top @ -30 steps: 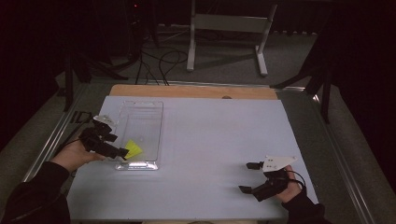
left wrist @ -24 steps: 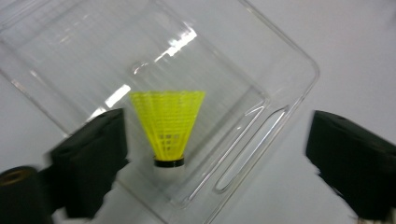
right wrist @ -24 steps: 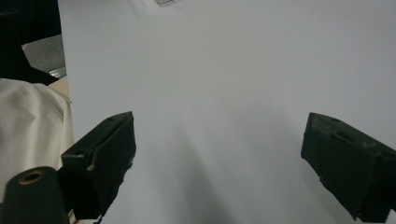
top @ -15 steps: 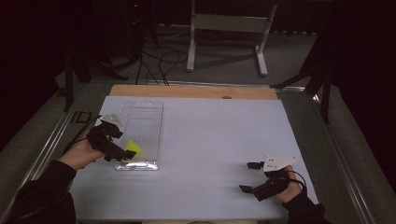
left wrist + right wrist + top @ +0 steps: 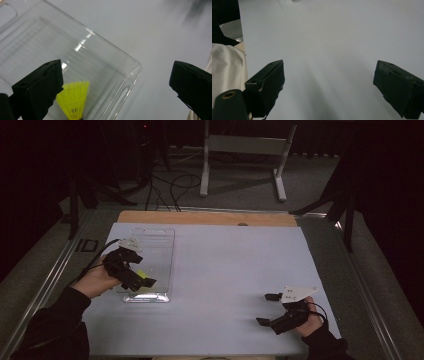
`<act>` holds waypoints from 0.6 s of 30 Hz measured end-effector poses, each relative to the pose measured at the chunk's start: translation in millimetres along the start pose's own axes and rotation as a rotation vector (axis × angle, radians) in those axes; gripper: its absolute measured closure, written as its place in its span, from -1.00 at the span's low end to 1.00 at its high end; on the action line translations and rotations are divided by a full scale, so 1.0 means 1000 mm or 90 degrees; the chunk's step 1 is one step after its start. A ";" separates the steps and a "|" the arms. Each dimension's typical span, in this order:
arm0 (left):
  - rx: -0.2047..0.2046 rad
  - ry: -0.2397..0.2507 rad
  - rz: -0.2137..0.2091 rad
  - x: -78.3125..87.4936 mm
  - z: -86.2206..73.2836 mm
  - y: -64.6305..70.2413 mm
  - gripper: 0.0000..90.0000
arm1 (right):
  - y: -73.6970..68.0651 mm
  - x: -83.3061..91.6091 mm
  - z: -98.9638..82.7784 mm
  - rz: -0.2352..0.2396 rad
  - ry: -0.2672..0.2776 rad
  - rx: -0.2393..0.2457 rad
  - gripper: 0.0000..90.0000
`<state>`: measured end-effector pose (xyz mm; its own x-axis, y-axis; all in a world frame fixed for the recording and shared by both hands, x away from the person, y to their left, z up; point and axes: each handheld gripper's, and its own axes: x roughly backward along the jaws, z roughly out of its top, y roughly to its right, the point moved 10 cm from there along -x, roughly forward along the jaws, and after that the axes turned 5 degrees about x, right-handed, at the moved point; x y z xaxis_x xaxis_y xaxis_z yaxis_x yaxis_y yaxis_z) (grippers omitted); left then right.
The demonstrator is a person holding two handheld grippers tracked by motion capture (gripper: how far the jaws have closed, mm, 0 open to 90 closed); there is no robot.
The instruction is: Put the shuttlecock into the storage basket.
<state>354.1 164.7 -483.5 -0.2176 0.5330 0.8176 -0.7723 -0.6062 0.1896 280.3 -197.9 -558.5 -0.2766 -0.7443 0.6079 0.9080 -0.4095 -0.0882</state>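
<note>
Left gripper view: unlabelled yellow shuttlecock (image 5: pixel 73 99)

In the left gripper view, the yellow shuttlecock (image 5: pixel 73 100) is cut off by the bottom edge, and one black finger (image 5: pixel 37 92) covers its left side. The clear tray (image 5: pixel 105 62) runs out at the top left. In the high view, the left gripper (image 5: pixel 142 282) partly hides the shuttlecock.

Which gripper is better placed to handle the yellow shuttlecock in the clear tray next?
Left. The left gripper hangs open right over the yellow shuttlecock in the clear tray. The right gripper is open too, but far across the table.
</note>
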 end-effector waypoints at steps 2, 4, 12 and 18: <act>-0.005 0.000 -0.002 -0.001 0.004 0.003 -1.00 | 0.001 0.000 0.000 -0.001 0.001 -0.001 -0.77; -0.010 0.001 -0.005 -0.002 0.007 0.005 -1.00 | 0.001 0.000 0.000 -0.004 0.000 0.000 -0.78; -0.053 0.013 -0.039 -0.013 0.031 0.031 -1.00 | 0.002 0.000 -0.002 -0.009 -0.005 -0.003 -0.77; -0.081 0.025 -0.064 -0.020 0.046 0.052 -1.00 | 0.001 0.001 -0.002 -0.007 -0.006 -0.004 -0.77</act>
<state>346.4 95.3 -465.2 -0.1562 0.6120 0.7753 -0.8605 -0.4696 0.1973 280.5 -199.9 -560.0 -0.2837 -0.7344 0.6166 0.9029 -0.4212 -0.0862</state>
